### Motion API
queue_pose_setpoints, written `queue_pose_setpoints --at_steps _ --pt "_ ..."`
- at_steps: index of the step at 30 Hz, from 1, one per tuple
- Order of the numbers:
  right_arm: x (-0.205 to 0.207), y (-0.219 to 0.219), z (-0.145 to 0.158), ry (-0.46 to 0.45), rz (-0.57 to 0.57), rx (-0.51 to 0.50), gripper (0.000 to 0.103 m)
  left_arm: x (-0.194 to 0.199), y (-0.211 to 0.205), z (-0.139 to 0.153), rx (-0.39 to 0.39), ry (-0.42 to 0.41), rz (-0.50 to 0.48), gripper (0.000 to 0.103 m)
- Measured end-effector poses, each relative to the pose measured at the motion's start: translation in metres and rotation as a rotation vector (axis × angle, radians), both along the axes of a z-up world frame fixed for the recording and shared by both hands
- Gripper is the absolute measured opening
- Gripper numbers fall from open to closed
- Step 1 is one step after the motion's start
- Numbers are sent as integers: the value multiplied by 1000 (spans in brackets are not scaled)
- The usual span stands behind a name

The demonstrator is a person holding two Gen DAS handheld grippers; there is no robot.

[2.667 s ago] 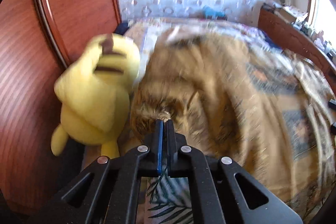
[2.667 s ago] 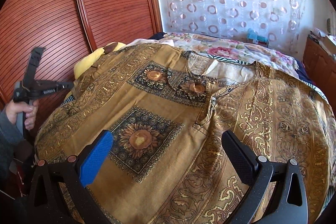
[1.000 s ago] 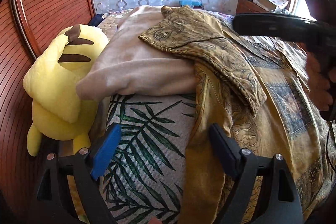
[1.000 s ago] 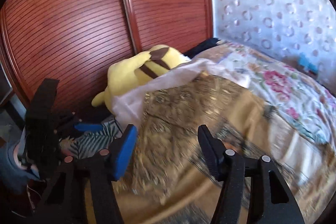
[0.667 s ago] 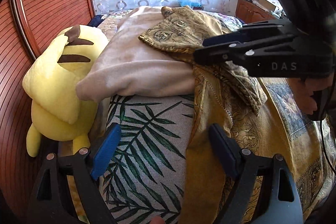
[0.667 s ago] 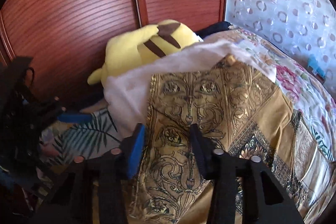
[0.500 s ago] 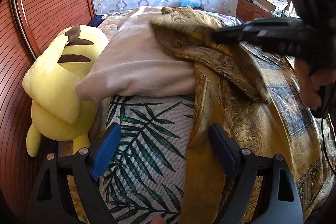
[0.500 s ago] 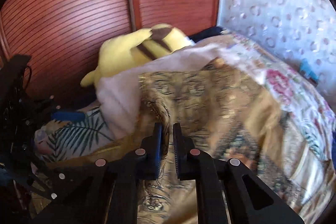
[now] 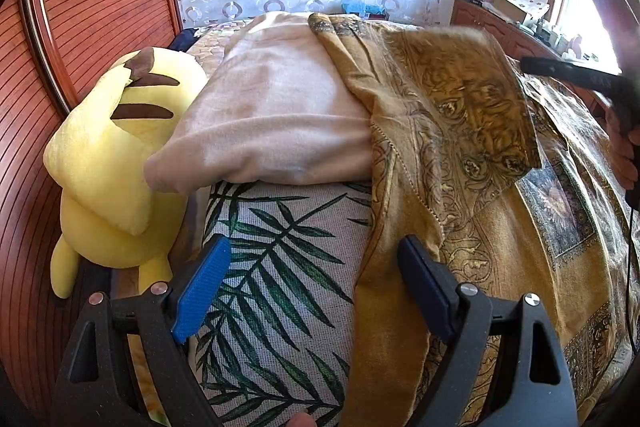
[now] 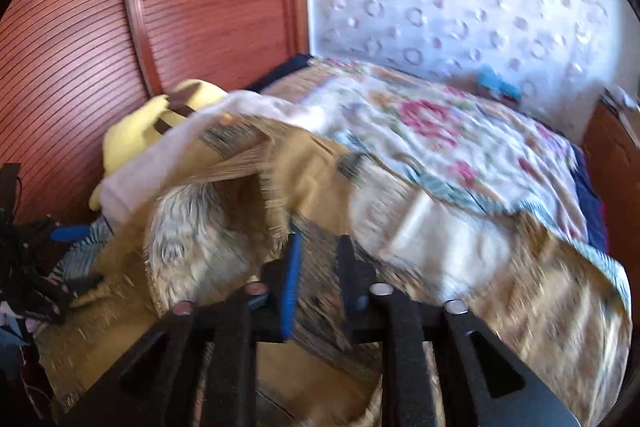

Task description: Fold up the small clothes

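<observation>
Pinching a fold of the ochre patterned garment (image 10: 316, 263), the right gripper's (image 10: 318, 255) fingers clamp it, while the left gripper's (image 9: 316, 275) fingers gape apart before the garment's edge.

The right wrist view was blurred by motion over most of the frame. The garment (image 10: 224, 259) at lower centre was only a smear, so its print could not be read, and whether the right gripper (image 10: 320, 267) pinched it could not be told. In the left wrist view, the sleeve (image 9: 472, 99) at upper right was blurred too. The right gripper (image 9: 576, 79) was cut off by the right edge, its tips hidden behind the sleeve.
</observation>
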State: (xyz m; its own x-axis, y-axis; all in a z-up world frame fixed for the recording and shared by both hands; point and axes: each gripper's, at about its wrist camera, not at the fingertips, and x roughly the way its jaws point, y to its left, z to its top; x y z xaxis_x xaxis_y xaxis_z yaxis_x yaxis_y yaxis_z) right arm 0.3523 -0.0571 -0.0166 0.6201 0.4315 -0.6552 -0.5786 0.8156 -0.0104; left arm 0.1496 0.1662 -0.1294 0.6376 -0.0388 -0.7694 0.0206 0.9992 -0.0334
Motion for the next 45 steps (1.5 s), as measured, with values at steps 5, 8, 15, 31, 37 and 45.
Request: queue_pose_setpoints --at_steps 5,8,15,31,37,45 --pt "-27 -8 14 -9 4 36 36 0 2 0 2 1 1 86" --pt "-45 -33 19 -20 -14 79 54 1 4 2 13 5 16 86" --pt "-85 -107 24 -73 -157 53 54 -6 2 34 39 -69 64 86" --pt "-168 -281 41 -133 -532 71 69 38 -143 72 -3 -159 -219 86" --pt "-151 -291 12 -19 -588 78 69 50 -196 52 17 -95 -309 86" --pt "-136 -299 -24 114 -574 141 69 63 -237 32 38 -27 -347 86"
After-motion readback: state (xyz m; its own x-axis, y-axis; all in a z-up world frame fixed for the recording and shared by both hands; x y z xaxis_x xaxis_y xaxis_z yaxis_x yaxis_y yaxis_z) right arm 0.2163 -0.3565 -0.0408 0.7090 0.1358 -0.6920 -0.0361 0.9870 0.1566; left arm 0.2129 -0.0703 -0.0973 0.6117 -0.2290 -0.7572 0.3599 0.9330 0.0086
